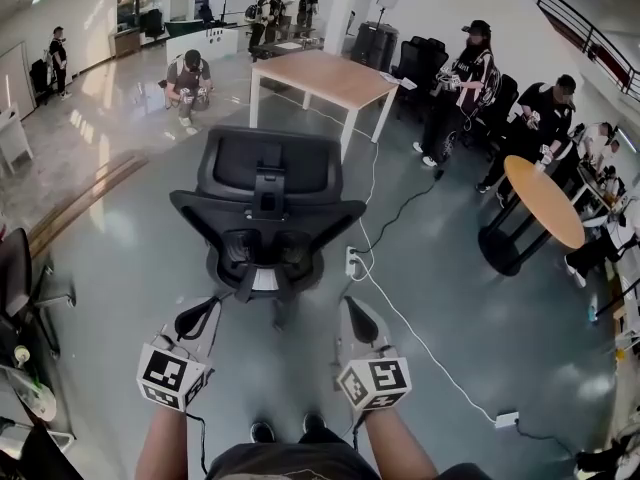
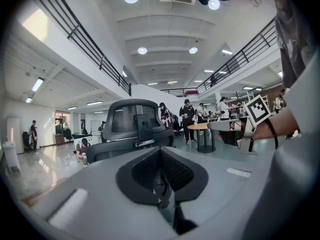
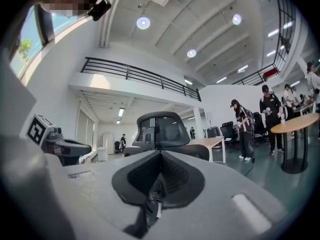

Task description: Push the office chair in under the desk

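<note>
A black office chair point(image 1: 265, 208) stands on the grey floor with its mesh back and headrest toward me. Beyond it is the wooden desk point(image 1: 325, 76) on white legs, apart from the chair. My left gripper point(image 1: 205, 313) and right gripper point(image 1: 357, 315) hang side by side just behind the chair's back, not touching it. Both are shut with nothing between the jaws. In the left gripper view the chair point(image 2: 135, 129) rises ahead of the shut left gripper point(image 2: 160, 150). The right gripper view shows the chair point(image 3: 160, 131) and the desk point(image 3: 212, 143) past the shut right gripper point(image 3: 160, 153).
A power strip point(image 1: 352, 261) and a white cable point(image 1: 420, 340) lie on the floor right of the chair. A round wooden table point(image 1: 545, 200) stands at the right with several people near it. A person point(image 1: 188, 80) crouches left of the desk. Another chair point(image 1: 15, 278) sits at the left edge.
</note>
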Available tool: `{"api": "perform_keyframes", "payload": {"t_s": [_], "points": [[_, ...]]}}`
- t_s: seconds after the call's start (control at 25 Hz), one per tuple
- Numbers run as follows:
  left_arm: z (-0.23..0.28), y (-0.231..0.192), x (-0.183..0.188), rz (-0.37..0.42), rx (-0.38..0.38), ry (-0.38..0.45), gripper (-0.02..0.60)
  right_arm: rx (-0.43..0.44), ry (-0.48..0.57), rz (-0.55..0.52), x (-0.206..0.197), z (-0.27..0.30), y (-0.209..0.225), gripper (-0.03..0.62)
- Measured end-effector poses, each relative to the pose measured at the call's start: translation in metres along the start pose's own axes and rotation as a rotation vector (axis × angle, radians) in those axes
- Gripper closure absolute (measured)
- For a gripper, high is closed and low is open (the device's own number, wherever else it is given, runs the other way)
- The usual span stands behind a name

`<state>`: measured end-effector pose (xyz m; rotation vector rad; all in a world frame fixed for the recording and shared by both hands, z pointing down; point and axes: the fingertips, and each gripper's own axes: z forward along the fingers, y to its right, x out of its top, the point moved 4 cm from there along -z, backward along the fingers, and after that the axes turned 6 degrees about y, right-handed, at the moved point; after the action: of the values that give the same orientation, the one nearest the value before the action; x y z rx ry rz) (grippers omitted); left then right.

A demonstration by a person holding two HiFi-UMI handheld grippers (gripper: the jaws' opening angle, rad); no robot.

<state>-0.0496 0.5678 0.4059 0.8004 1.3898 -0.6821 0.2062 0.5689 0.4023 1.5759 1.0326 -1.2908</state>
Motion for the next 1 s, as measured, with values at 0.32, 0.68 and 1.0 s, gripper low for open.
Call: {"api": "perform_keyframes", "payload": {"t_s": [0.32, 0.68, 1.0], "points": [[0.016, -0.023, 0.013, 0.01, -0.035, 0.026, 0.563, -0.025, -0.01, -0.125, 0.007, 0.01, 0.002, 0.603], [0.052, -0.06, 0.003, 0.015, -0.004, -0.038, 0.563, -0.05, -0.056, -0.192, -0.003, 0.069, 0.042, 0.603], [0.097, -0.103, -0.004, 0.071, 0.065, -0.033, 0.492, -0.043, -0.099, -0.309, -0.013, 0.129, 0.084, 0.602]]}}
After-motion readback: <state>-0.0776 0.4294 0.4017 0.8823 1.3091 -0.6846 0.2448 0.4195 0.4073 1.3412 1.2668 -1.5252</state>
